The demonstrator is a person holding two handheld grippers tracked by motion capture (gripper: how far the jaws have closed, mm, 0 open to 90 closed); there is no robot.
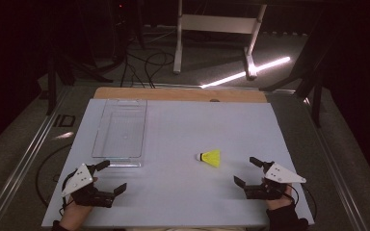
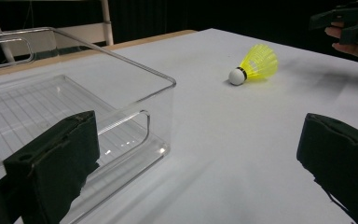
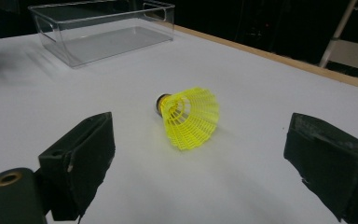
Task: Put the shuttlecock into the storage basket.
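A yellow shuttlecock (image 1: 210, 157) with a white cork tip lies on its side on the white table (image 1: 183, 125), right of centre. An empty clear plastic bin (image 1: 120, 130) stands at the left. My left gripper (image 1: 111, 175) rests open near the front left, just before the bin's near corner (image 2: 168, 88). My right gripper (image 1: 248, 171) rests open at the front right, its jaws wide apart and pointing at the shuttlecock (image 3: 189, 116), which lies a short way ahead of them. From the left gripper view the shuttlecock (image 2: 256, 65) lies farther off, cork toward me.
The table's wooden far edge (image 1: 178, 94) borders a dark floor with cables and a white stand (image 1: 217, 29). The other hand and its gripper (image 2: 349, 28) show at the top right of the left gripper view.
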